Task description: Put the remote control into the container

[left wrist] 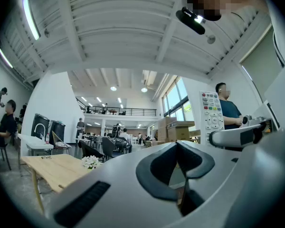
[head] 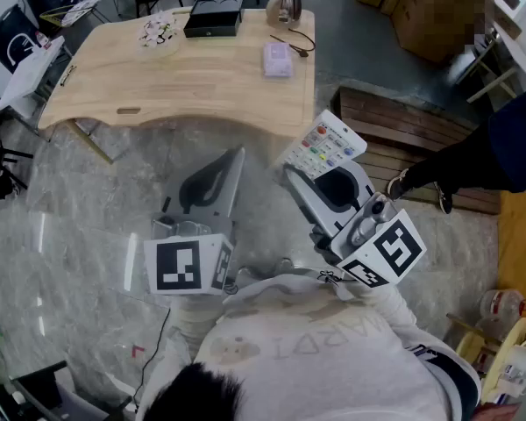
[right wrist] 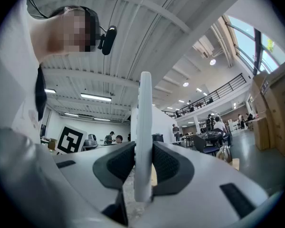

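Observation:
My right gripper (head: 305, 175) is shut on the lower end of the white remote control (head: 322, 142), held up over the floor with its coloured buttons facing up. In the right gripper view the remote (right wrist: 143, 127) stands edge-on, clamped between the dark pads (right wrist: 167, 165). My left gripper (head: 235, 158) hangs beside it to the left, shut on nothing; its view shows the pads (left wrist: 156, 167) pressed together and the remote (left wrist: 211, 115) off to the right. The black container (head: 214, 17) sits at the far side of the wooden table (head: 175, 82), well away from both grippers.
On the table are a dish of white flowers (head: 158, 32), a metal kettle (head: 285, 3), a lilac packet (head: 278, 60) and glasses (head: 294, 42). A low wooden platform (head: 403, 134) lies to the right, with a person's leg (head: 443, 169) across it. Cardboard boxes (head: 416, 7) stand beyond.

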`<state>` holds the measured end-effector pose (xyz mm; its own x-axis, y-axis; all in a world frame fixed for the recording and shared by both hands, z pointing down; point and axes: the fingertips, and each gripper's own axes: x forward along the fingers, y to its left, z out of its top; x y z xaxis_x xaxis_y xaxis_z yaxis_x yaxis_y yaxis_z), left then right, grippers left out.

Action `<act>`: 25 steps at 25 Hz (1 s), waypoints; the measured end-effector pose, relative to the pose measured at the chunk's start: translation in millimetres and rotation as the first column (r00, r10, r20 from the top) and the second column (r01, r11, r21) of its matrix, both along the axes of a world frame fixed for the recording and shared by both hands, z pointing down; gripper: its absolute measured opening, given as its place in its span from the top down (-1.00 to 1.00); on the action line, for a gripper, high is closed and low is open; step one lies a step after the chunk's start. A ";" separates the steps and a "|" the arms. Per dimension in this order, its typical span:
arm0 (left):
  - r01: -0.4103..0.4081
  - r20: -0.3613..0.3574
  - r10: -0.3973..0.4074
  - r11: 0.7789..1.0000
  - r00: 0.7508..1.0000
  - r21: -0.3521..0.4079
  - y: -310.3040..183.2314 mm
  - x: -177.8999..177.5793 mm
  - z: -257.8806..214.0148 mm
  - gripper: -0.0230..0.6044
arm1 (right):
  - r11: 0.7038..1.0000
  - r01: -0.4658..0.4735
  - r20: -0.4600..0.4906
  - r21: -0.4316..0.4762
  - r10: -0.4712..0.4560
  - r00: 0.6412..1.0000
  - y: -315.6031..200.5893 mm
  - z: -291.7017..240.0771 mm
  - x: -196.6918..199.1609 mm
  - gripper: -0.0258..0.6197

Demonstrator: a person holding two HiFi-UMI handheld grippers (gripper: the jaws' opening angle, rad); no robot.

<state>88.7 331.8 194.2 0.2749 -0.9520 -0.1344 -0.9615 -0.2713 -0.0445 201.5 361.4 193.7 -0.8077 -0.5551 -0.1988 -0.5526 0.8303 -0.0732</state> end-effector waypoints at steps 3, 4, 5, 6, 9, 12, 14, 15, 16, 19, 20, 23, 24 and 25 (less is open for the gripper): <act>0.004 0.004 -0.004 1.000 1.000 0.000 1.9 2.2 0.1 0.93 | 1.000 0.001 0.007 -0.003 -0.001 1.000 1.7 0.7 3.5 0.59; 0.007 0.005 -0.007 1.000 1.000 0.000 2.3 3.3 -0.4 0.93 | 1.000 0.001 0.010 -0.003 -0.001 1.000 1.9 0.3 5.2 0.59; 0.010 0.007 -0.010 1.000 1.000 0.000 2.7 4.7 -1.1 0.93 | 1.000 0.002 0.014 -0.003 -0.002 1.000 2.0 -0.3 7.1 0.59; 0.013 0.009 -0.013 1.000 1.000 0.001 2.8 6.0 -2.0 0.93 | 1.000 0.004 0.017 -0.003 -0.004 1.000 1.8 -1.0 9.0 0.59; 0.020 0.014 -0.020 1.000 1.000 0.005 1.4 9.6 -4.0 0.93 | 1.000 0.007 0.021 0.001 -0.007 1.000 -0.7 -2.5 13.6 0.59; 0.025 0.019 -0.025 1.000 1.000 0.008 -1.4 14.0 -4.3 0.93 | 1.000 0.000 0.030 -0.002 0.000 1.000 -5.6 -2.3 19.6 0.59; 0.028 0.023 -0.029 1.000 0.999 0.010 -1.3 16.2 -4.4 0.93 | 1.000 -0.003 0.040 -0.006 0.004 0.999 -6.8 -1.6 24.3 0.59; 0.032 0.025 -0.032 0.999 0.999 0.012 -0.8 16.4 -4.6 0.93 | 1.000 -0.001 0.044 -0.006 0.001 0.999 -6.5 -1.0 25.9 0.59; 0.036 0.029 -0.036 0.999 0.999 0.015 -0.6 16.3 -4.9 0.93 | 1.000 0.004 0.047 -0.005 -0.004 0.999 -6.5 -0.4 27.2 0.59; 0.060 0.043 -0.061 0.998 0.997 0.018 -6.0 17.1 -4.7 0.93 | 1.000 0.021 0.050 -0.004 -0.021 0.999 -14.1 2.1 33.3 0.59; 0.071 0.046 -0.071 0.997 0.996 0.016 -8.6 17.1 -4.0 0.93 | 1.000 0.027 0.050 -0.006 -0.026 0.998 -18.1 3.0 35.4 0.59; 0.101 0.054 -0.101 0.995 0.993 0.003 -15.1 12.1 0.0 0.93 | 0.999 0.041 0.052 -0.014 -0.041 0.998 -27.5 6.1 34.8 0.59; 0.107 0.056 -0.107 0.994 0.993 0.000 -17.9 9.0 1.3 0.93 | 0.999 0.046 0.053 -0.018 -0.045 0.998 -30.5 7.3 32.4 0.59; 0.112 0.057 -0.112 0.994 0.992 -0.003 -21.4 5.3 2.5 0.93 | 0.998 0.052 0.054 -0.022 -0.050 0.997 -34.2 8.6 29.2 0.59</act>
<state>94.0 310.4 196.6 0.1732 -0.9780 -0.1161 -0.9818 -0.1622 -0.0985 230.8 327.2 202.4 -0.8235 -0.5185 -0.2304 -0.5044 0.8549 -0.1213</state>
